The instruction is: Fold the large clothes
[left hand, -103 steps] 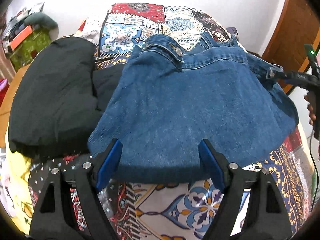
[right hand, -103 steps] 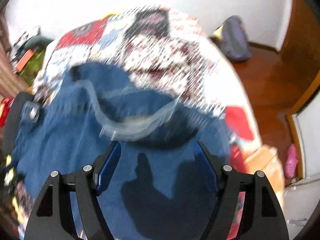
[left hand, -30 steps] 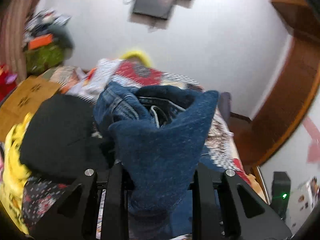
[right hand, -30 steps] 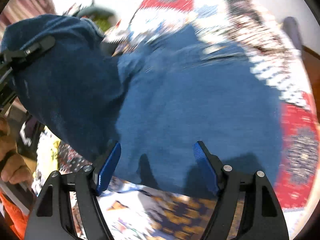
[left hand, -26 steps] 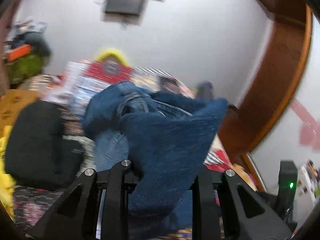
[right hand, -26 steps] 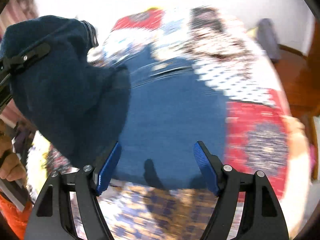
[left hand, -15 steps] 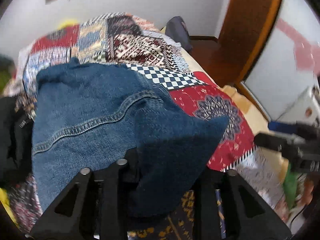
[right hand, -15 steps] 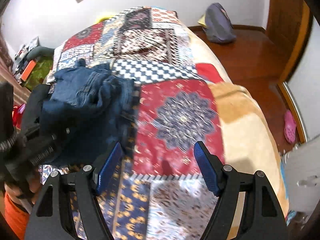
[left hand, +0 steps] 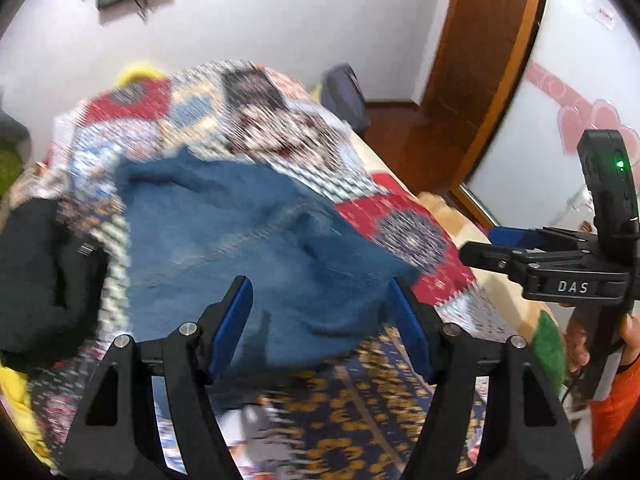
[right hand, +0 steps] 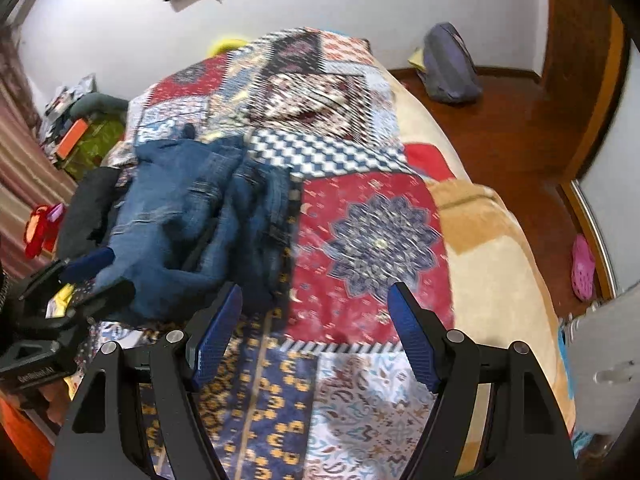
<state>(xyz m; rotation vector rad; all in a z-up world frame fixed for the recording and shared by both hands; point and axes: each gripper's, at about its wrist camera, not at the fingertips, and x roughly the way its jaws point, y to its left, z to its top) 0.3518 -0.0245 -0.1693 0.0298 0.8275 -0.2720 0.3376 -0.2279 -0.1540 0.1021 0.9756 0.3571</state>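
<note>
Both the left gripper (left hand: 320,316) and right gripper (right hand: 316,328) are held wide apart and unloaded, the denim jacket (left hand: 256,248) bunched just ahead of the left.

Blue denim garment (right hand: 192,216) — patchwork-patterned bedspread (right hand: 376,240)

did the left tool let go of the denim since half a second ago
Yes. The left tool now stands open and empty; the denim jacket lies on the patchwork bedspread, beside the black garment, no longer bunched between its fingers.
</note>
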